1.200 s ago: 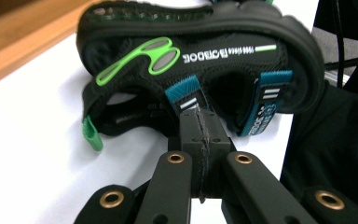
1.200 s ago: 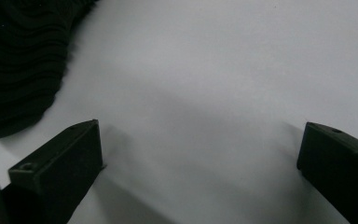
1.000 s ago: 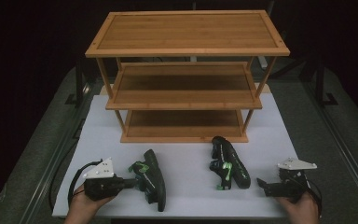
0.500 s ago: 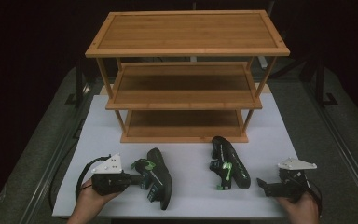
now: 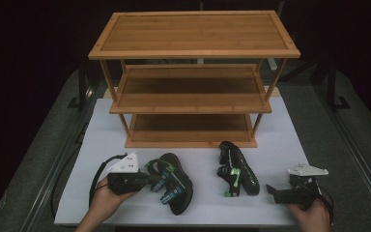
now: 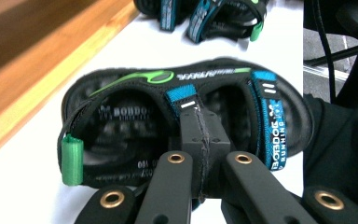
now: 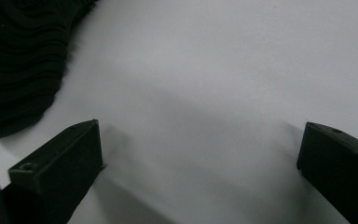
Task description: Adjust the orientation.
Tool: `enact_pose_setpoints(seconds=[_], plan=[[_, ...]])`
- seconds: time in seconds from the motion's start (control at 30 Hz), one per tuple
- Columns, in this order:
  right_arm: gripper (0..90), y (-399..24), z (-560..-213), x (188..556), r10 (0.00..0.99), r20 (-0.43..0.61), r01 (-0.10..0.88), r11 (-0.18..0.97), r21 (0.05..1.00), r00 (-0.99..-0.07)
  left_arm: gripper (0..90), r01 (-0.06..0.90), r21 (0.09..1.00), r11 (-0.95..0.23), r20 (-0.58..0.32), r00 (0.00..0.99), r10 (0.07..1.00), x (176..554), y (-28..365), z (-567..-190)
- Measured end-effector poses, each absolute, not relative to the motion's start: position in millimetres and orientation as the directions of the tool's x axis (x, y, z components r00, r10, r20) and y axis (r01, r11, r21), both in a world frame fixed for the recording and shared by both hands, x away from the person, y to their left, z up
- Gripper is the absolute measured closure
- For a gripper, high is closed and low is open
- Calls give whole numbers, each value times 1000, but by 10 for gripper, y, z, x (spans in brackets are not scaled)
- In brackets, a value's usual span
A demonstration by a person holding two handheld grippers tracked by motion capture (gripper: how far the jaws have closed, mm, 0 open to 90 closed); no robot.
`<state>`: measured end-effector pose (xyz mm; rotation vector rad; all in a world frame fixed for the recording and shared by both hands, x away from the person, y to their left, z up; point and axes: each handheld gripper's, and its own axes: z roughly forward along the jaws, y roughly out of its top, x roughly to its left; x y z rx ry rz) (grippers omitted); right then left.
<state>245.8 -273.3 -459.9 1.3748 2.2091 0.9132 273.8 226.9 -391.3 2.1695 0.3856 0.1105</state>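
A bamboo rack (image 5: 193,77) with three shelves stands at the far side of the white mat (image 5: 101,135). Near left lies a black sandal (image 5: 176,181) with blue straps and green trim, just beside the left gripper (image 5: 147,178). The left gripper view shows more: the jaws pinched together on the middle strap (image 6: 182,99), lettering on the straps, a green heel tab (image 6: 72,161). A second sandal (image 5: 236,169) lies to the right. Near right, the right gripper (image 5: 270,190) rests released, jaws wide over bare mat.

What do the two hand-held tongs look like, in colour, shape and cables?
Both the left tongs and the right tongs are black, each topped by a grey three-cornered plate with a black cable trailing behind. The jaws are flat black bars with brass-coloured rivets.
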Motion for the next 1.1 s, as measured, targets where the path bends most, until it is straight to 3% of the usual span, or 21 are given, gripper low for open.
enact_pose_setpoints(seconds=[0.2,0.57,0.83,1.1], plan=[[0,-2734,-4598,2458,894,18,645,310,698,-449,900,210,795,-569,-25,949,315,2845,2067,-3909],[0,-2734,-4600,2459,894,18,644,309,699,-449,900,192,831,-522,-16,947,322,2932,2134,-3746],[0,-2735,-4600,2458,893,18,644,309,700,-449,680,192,812,-551,22,934,358,3248,2094,-3604],[0,-2735,-4600,2458,894,19,644,309,700,-449,715,225,777,-589,1,934,358,3436,2008,-3755]])
